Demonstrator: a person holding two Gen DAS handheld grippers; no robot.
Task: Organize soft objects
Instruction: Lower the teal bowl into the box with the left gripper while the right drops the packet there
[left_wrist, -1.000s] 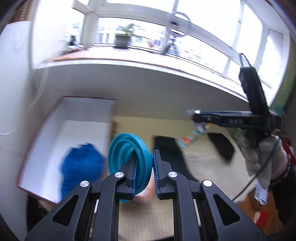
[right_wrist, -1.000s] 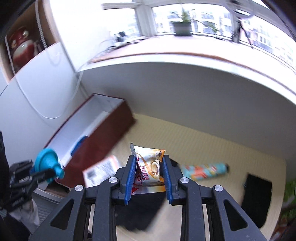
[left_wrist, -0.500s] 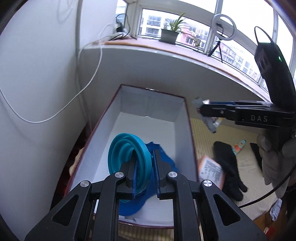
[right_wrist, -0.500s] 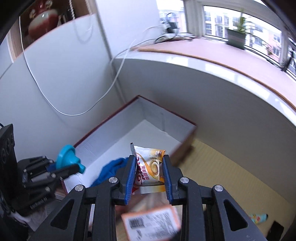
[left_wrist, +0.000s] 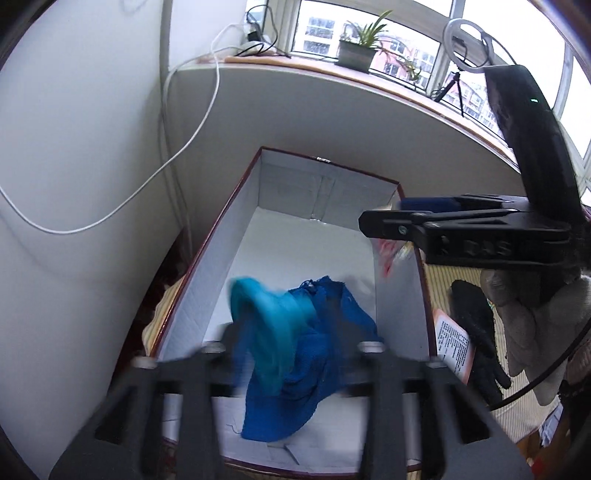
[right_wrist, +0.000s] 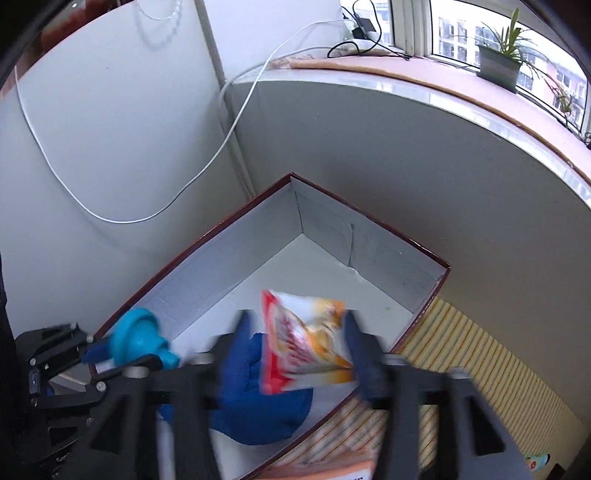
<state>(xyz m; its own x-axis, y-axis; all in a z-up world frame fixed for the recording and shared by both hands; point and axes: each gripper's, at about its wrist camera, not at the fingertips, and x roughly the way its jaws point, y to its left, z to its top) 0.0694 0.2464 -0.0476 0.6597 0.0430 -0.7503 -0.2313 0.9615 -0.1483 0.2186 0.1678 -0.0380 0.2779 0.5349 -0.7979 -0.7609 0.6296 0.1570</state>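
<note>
right wrist view: over the box (right_wrist: 373, 229), right gripper (right_wrist: 295, 345) jaws have just been opening, freeing a light, crinkly snack packet (right_wrist: 306, 339); pinch its sealed edge.

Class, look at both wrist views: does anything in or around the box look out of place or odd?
Nothing is spilled or broken. Both pairs of jaws have just been opening over the box, and the snack packet and teal cup hang blurred and tilted between them, apparently dropping towards the crumpled blue cloth. The black glove lies outside.
</note>
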